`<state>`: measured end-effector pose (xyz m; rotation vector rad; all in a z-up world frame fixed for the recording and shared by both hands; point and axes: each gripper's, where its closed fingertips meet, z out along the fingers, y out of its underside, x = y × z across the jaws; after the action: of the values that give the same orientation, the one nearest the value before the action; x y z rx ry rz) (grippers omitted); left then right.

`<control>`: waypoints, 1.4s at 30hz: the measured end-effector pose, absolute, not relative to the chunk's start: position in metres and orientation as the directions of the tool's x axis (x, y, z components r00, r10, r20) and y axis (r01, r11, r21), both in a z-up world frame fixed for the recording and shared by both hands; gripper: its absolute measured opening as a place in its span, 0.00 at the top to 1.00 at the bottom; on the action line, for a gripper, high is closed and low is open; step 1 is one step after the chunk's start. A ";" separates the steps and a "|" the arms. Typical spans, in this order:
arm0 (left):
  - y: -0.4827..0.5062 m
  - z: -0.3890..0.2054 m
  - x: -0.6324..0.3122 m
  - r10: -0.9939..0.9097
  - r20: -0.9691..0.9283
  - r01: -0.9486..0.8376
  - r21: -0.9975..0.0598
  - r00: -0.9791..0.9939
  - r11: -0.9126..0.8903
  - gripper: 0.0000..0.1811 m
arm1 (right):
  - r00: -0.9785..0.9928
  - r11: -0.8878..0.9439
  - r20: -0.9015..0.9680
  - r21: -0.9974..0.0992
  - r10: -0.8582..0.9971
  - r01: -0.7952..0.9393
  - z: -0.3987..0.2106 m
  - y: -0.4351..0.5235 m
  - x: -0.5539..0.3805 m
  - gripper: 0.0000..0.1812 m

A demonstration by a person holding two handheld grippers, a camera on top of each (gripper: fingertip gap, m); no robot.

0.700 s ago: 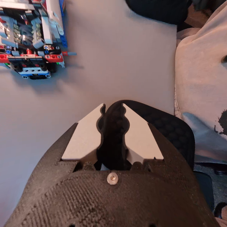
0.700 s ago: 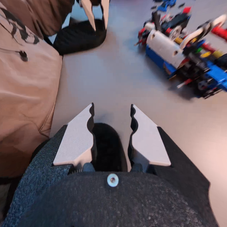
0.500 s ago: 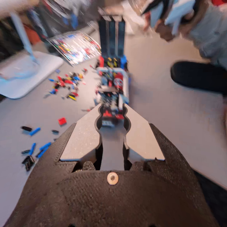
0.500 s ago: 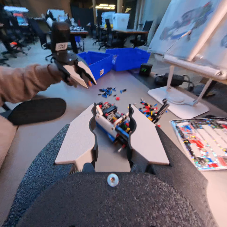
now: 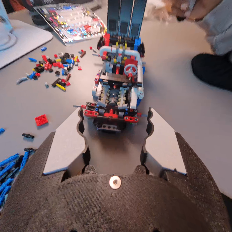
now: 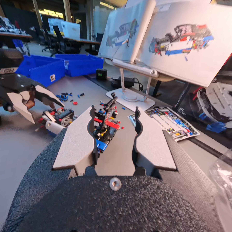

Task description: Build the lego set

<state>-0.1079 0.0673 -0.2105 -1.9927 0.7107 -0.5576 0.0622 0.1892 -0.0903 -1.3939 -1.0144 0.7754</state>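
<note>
The partly built lego car [image 5: 118, 87] stands on the grey table, its red and black front end toward me and its tall dark rear panel raised. My left gripper [image 5: 115, 110] is wide open and empty, with the fingertips on either side of the car's front end. In the right wrist view the car [image 6: 60, 118] lies ahead, partly hidden behind my left finger. My right gripper [image 6: 114, 108] is open and empty, short of the car's rear. The left gripper [image 6: 48, 113] shows there too, open over the car's front.
Loose pieces [image 5: 55, 66] lie left of the car, with a red plate [image 5: 41, 119] and blue pins [image 5: 8, 165] nearer. Beyond are a sticker sheet [image 6: 163, 123], a booklet stand [image 6: 130, 99], blue bins [image 6: 50, 67] and the set's box [image 6: 207, 106]. A dark shape [image 5: 213, 71] is at right. From my left tips it is roughly 7 cm to the red plate [image 5: 41, 119]; from my right, 30 cm. It is also in sight in the right wrist view [image 6: 75, 102].
Both views have swung from the table edge and clothing to the car. My left gripper has opened wide and come close to the car's front. The right gripper has opened a little more.
</note>
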 end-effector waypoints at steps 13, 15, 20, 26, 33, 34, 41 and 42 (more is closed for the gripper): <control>0.098 -0.225 -0.111 -0.773 0.190 -0.360 -0.801 0.606 -0.479 0.46 | 0.415 -0.021 0.149 -0.926 0.898 0.377 -0.142 0.192 0.059 0.75; 0.101 -0.224 -0.112 -0.741 0.237 -0.299 -0.805 0.629 -0.512 0.55 | 0.320 0.109 0.268 -0.892 0.909 0.438 -0.137 0.170 0.061 0.77; 0.101 -0.218 -0.113 -0.723 0.312 -0.222 -0.812 0.616 -0.540 0.56 | -0.003 0.478 0.602 -0.630 0.798 0.613 -0.181 0.119 0.025 0.65; 0.093 -0.197 -0.109 -0.754 0.185 -0.260 -0.865 0.631 -0.429 0.55 | -0.164 0.576 0.668 -0.460 0.726 0.675 -0.201 0.140 0.003 0.72; 0.073 -0.196 -0.091 -0.797 0.085 -0.342 -0.872 0.599 -0.350 0.57 | -0.469 0.706 0.618 -0.207 0.631 0.677 -0.224 0.141 -0.005 0.72; 0.071 -0.199 -0.090 -0.801 0.058 -0.366 -0.868 0.596 -0.336 0.57 | -0.467 0.696 0.595 -0.232 0.654 0.680 -0.222 0.141 -0.008 0.72; 0.070 -0.217 -0.092 -0.801 -0.106 -0.497 -0.830 0.589 -0.255 0.61 | -0.202 0.326 0.275 -0.541 0.940 0.776 -0.203 0.140 -0.031 0.82; 0.070 -0.218 -0.093 -0.798 -0.118 -0.500 -0.830 0.592 -0.247 0.62 | -0.167 0.275 0.237 -0.562 0.957 0.780 -0.202 0.140 -0.033 0.83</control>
<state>-0.0929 0.0698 -0.2179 -1.9114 1.0401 -0.4125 -0.0330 0.1398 -0.2020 -1.5569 -2.0027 0.4217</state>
